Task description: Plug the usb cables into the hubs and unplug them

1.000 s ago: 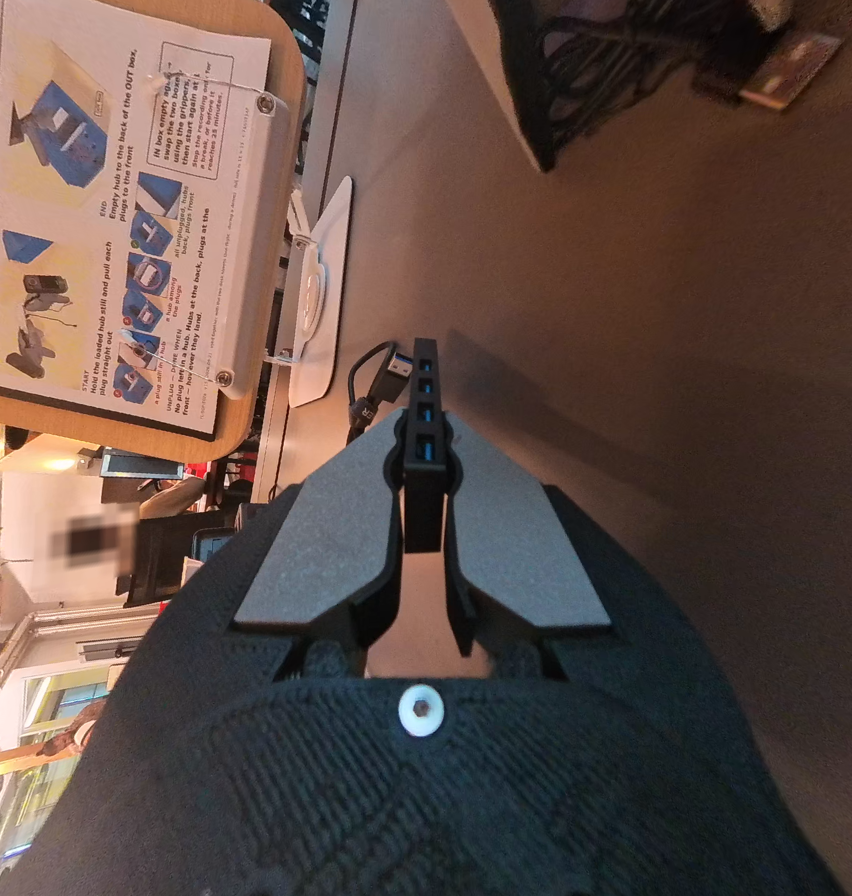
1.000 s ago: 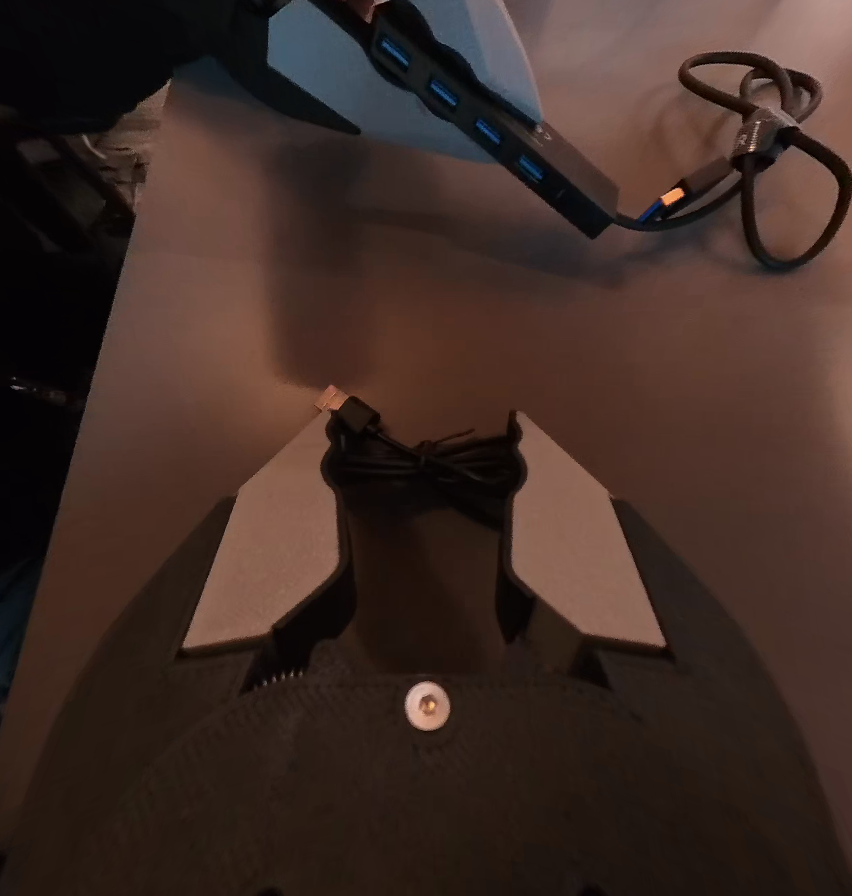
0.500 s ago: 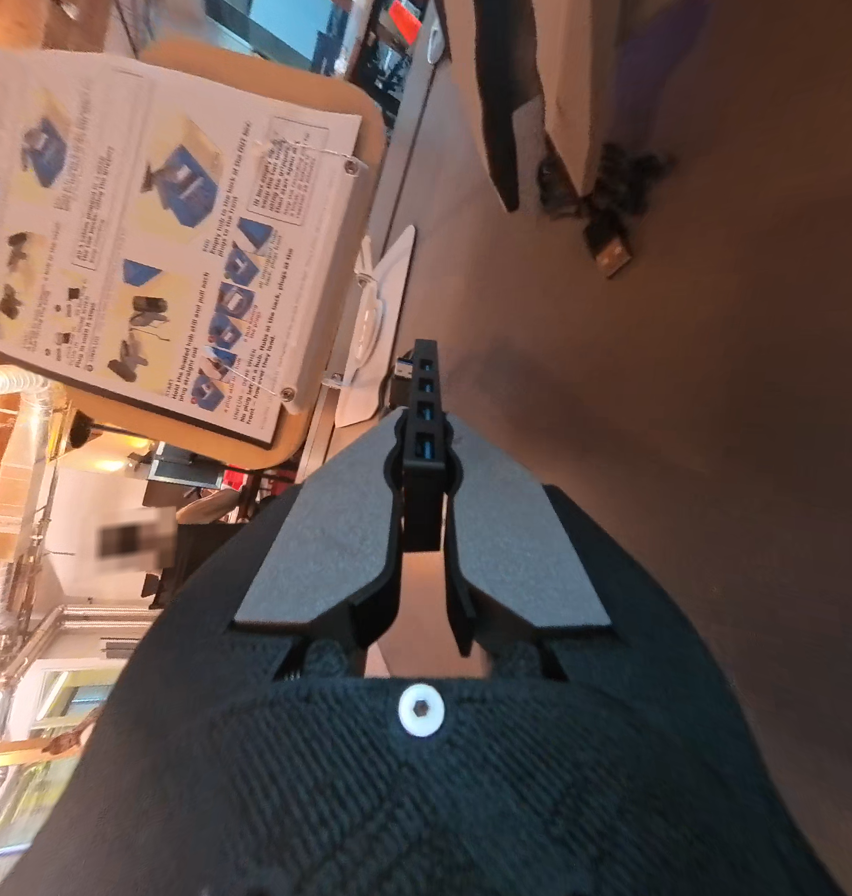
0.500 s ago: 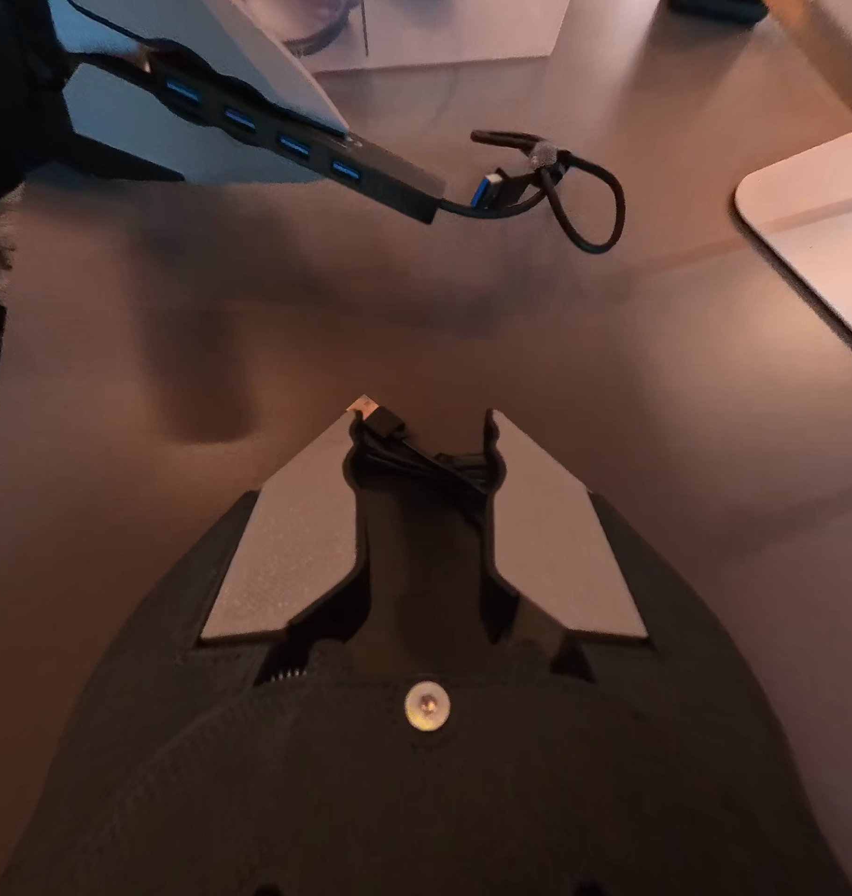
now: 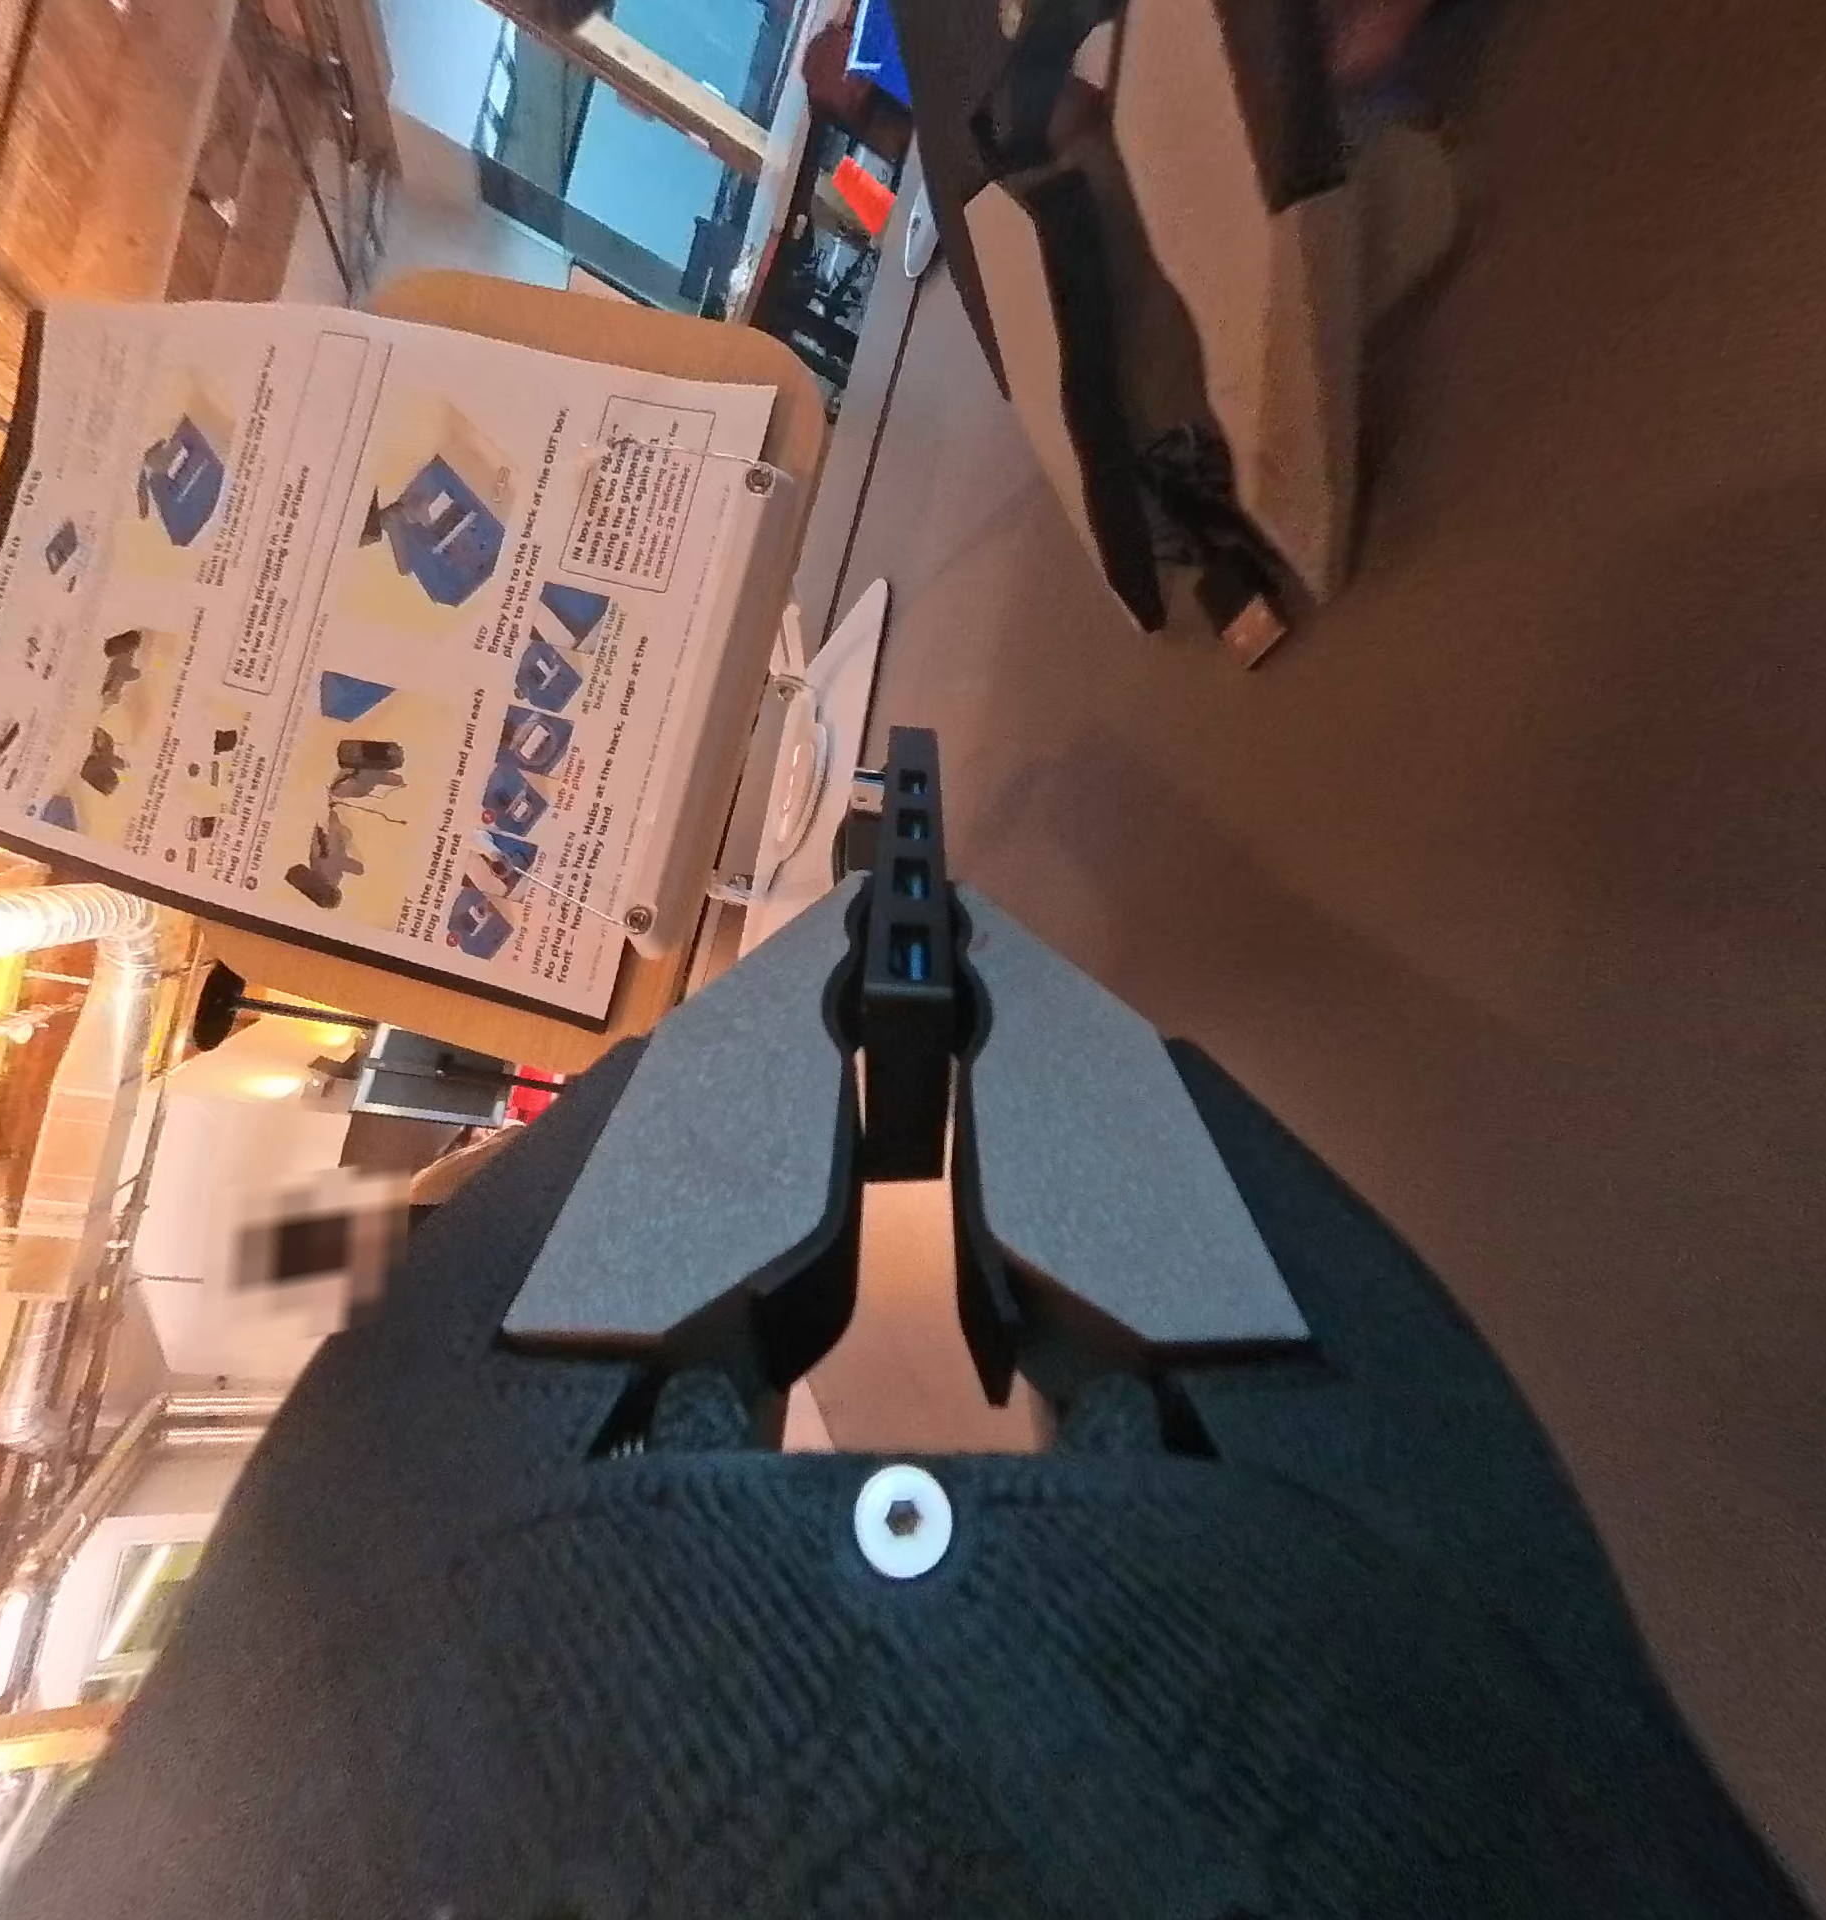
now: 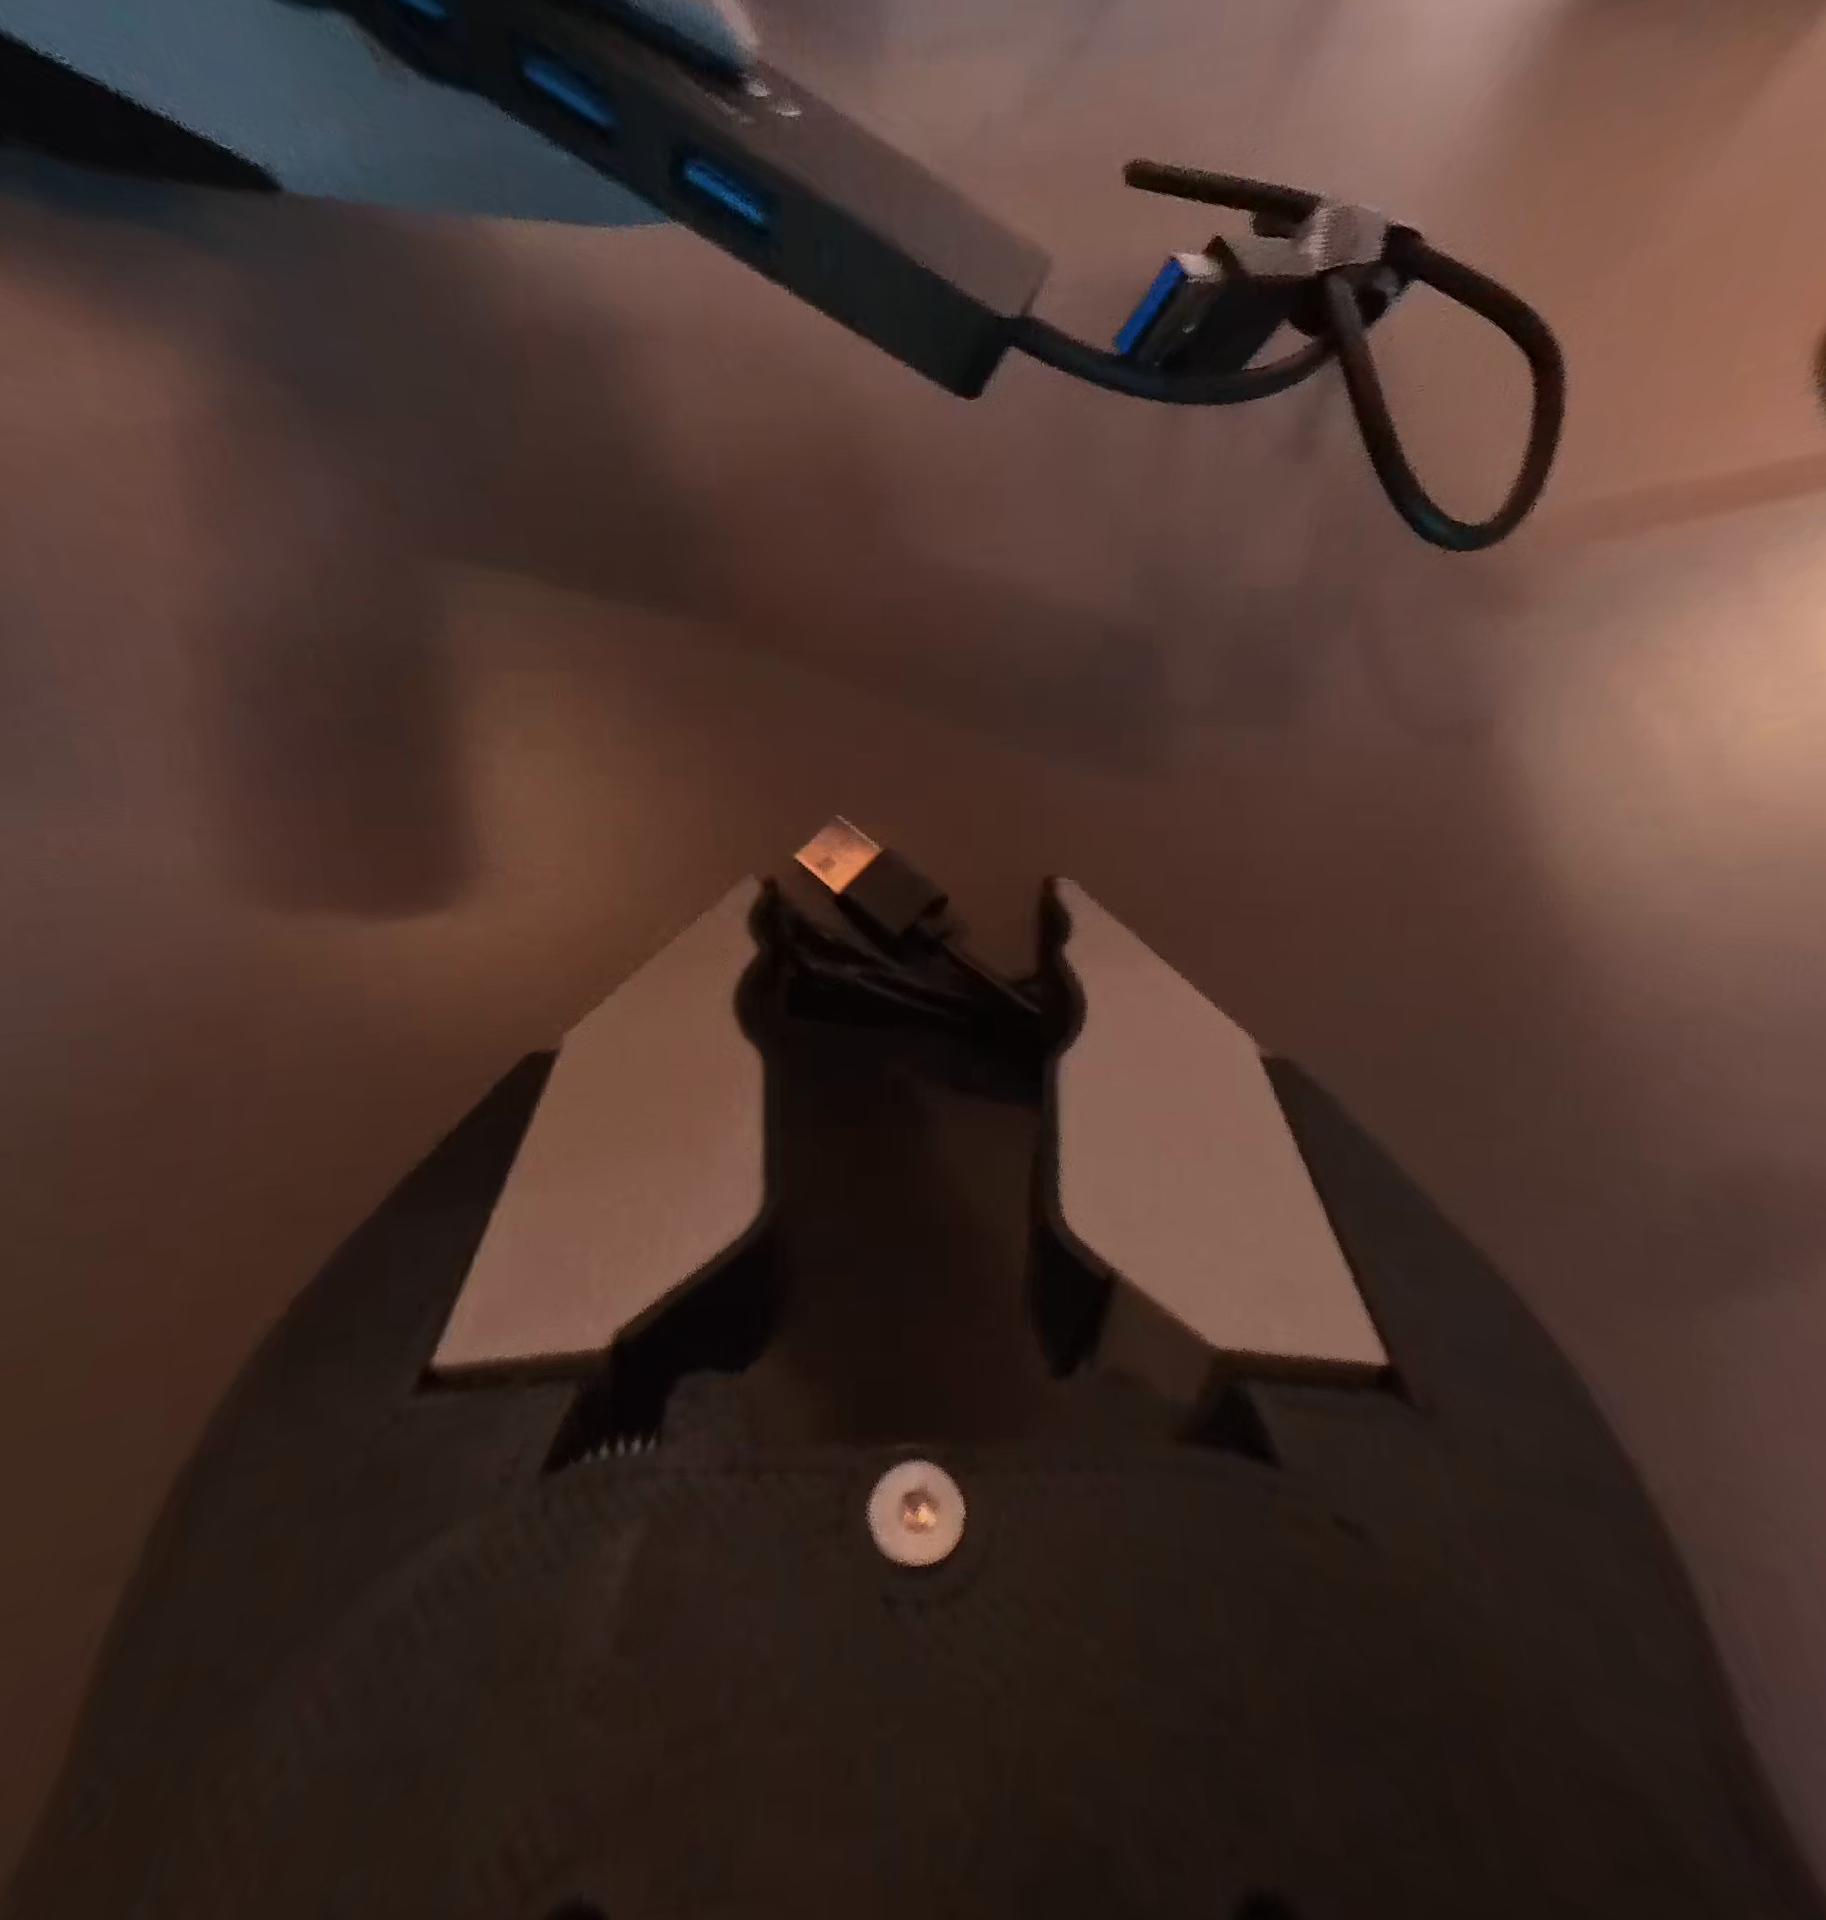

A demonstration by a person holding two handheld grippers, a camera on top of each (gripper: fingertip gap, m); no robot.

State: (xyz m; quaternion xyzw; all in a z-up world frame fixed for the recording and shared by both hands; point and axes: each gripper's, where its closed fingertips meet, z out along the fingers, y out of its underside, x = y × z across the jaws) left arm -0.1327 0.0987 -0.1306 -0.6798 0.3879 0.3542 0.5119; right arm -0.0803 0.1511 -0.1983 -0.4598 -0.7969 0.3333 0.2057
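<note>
Right gripper (image 6: pixel 909 914) pinches a bundled cable (image 6: pixel 919 982), its plug (image 6: pixel 838 854) poking out over the table (image 6: pixel 1304 831); beyond, left gripper (image 5: pixel 907 935) clamps the hub (image 5: pixel 909 914) mid-air, ports empty, its own lead (image 6: pixel 1408 353) dangling

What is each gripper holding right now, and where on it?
Left gripper: the USB hub, near its blank end. Right gripper: the bundled cable, plug protruding.
</note>
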